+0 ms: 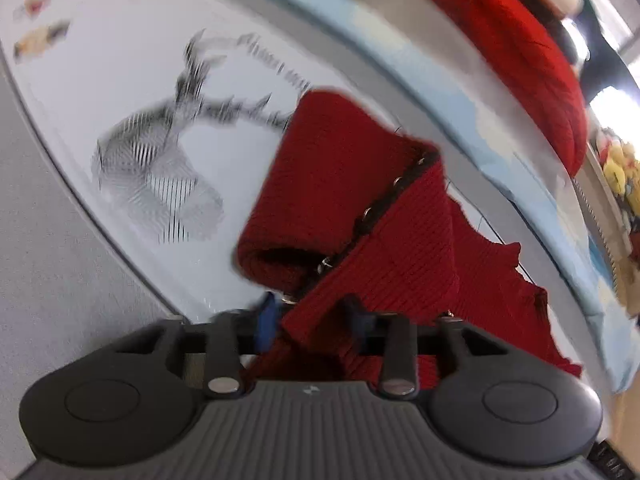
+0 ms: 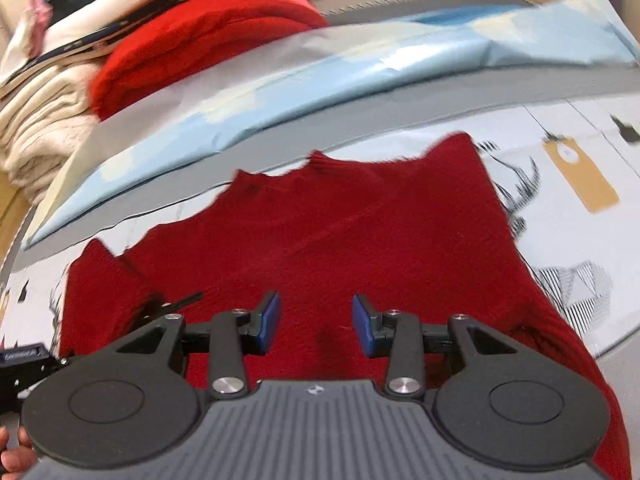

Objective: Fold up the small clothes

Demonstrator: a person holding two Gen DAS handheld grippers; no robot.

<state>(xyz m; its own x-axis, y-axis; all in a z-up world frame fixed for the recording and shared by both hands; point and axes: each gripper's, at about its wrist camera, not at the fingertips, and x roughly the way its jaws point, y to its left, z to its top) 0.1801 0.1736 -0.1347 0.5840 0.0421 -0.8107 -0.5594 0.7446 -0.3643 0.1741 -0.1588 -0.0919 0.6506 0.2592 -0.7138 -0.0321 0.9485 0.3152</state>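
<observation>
Gripping a fold of the dark red knit cardigan (image 1: 352,216) between the blue pads (image 1: 266,322) of the left tool (image 1: 314,320) — fabric bunched between the two pads and lifted off the bed, one sleeve end rolled into an open tube toward the left, a black trimmed edge with small metal studs running diagonally across the knit. Hanging partly over the white bedsheet (image 1: 100,92) with its grey-and-black line-drawn stag print, blurred in this view. Beyond the garment, a pale blue cloth (image 1: 460,80) along the far edge and a brighter red folded knit (image 1: 520,52) past it.

Spread flat in the right wrist view: the same cardigan (image 2: 340,240), lying across the white printed bedsheet (image 2: 560,148), its ragged far hem near the pale blue cloth (image 2: 280,80). Hovering just above the knit, the right tool (image 2: 316,322) released, blue pads (image 2: 268,320) well apart with red fabric visible in the gap, nothing pinched. At the lower left edge, a bit of the left tool (image 2: 24,356), with a bare hand (image 2: 12,456) showing below it. Farther back, a stack of folded clothes (image 2: 52,120) — cream at the bottom, the bright red knit (image 2: 208,36) beside it.
</observation>
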